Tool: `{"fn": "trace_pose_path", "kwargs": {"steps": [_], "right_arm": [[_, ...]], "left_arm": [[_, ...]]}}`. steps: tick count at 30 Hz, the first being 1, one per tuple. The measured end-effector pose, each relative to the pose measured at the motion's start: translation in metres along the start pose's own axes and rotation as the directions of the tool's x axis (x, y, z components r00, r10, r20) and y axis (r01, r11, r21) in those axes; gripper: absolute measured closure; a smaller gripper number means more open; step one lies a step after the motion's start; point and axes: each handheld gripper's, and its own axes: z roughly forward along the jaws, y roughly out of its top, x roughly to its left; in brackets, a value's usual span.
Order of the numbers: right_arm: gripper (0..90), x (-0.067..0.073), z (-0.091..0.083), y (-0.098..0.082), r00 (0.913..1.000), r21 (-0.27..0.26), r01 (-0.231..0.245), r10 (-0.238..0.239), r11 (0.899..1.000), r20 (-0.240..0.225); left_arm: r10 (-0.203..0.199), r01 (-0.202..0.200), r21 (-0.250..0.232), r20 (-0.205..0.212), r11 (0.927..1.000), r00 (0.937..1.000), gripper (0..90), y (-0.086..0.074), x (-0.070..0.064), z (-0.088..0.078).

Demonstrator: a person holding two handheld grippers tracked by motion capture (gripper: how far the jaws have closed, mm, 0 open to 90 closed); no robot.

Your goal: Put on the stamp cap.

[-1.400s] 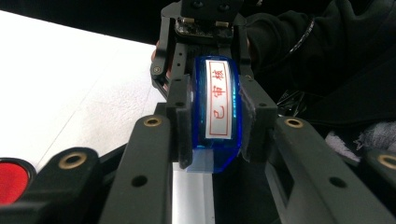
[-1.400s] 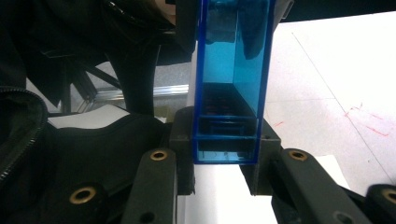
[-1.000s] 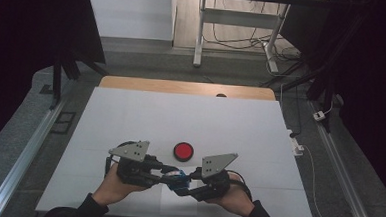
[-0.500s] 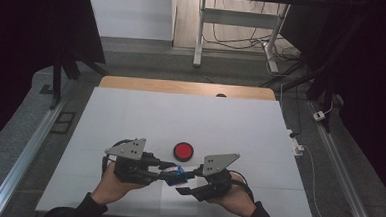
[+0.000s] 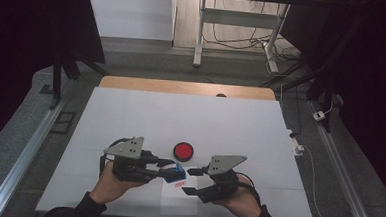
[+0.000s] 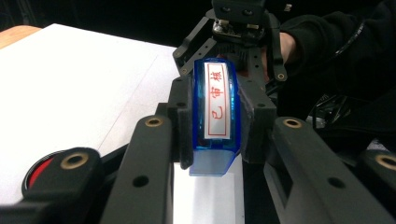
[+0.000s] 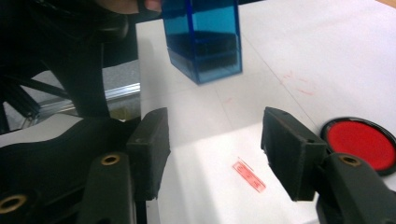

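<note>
A blue see-through stamp point(image 5: 176, 172) with a white label in red characters point(image 6: 215, 109) is clamped between the jaws of my left gripper point(image 5: 170, 171), which is shut on it a little above the table. Seen from the right gripper view, the stamp point(image 7: 203, 39) hangs ahead with its base free of the paper. My right gripper point(image 5: 191, 181) has just been opening; its jaws stand apart with nothing between them point(image 7: 215, 149). Below them a red stamp print point(image 7: 249, 174) marks a white sheet point(image 7: 205, 196).
A round red ink pad point(image 5: 183, 150) in a black rim lies just beyond the grippers, also the ink pad point(image 7: 360, 142) at the right jaw. The white table cover point(image 5: 130, 115) stretches to a wooden edge point(image 5: 182, 87) at the far side.
The right gripper's jaws have spread and drawn back from the stamp. The stamp stays in the left gripper, which has barely moved.
</note>
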Motion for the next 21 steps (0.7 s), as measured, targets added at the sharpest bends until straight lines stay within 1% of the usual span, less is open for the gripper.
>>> {"fn": "trace_pose_path", "kwargs": {"steps": [6,7,9,11,16,21], "right_arm": [[36.8,0.003,-0.007,-0.003,0.9995,0.009,-0.013,0.013,1.0,0.028],[35.8,0.004,-0.009,-0.004,0.9992,0.02,-0.01,0.009,1.0,0.038],[34.4,0.006,-0.012,-0.005,0.999,0.02,-0.017,0.016,1.0,0.042],[32.6,0.008,-0.015,-0.008,0.9981,0.02,-0.025,0.024,0.999,0.057],[28.6,0.011,-0.022,-0.014,0.9941,0.027,-0.055,0.052,0.998,0.095],[25.9,0.011,-0.03,-0.019,0.9888,0.031,-0.067,0.063,0.997,0.136]], "left_arm": [[0.003,-0.003,0.003,-0.025,1.0,0.9997,70.1,0.0,0.0,-0.003],[0.002,-0.002,0.005,-0.028,1.0,0.9996,70.1,0.001,0.0,-0.003],[0.002,-0.002,0.008,-0.036,1.0,0.9993,70.1,0.001,0.0,-0.004],[0.002,-0.001,0.01,-0.046,0.9999,0.999,70.1,0.001,0.0,-0.005],[-0.001,0.002,0.012,-0.067,0.9999,0.9978,70.1,0.001,0.0,-0.008],[-0.004,0.005,0.01,-0.083,0.9999,0.9965,70.1,0.001,0.001,-0.011]]}}
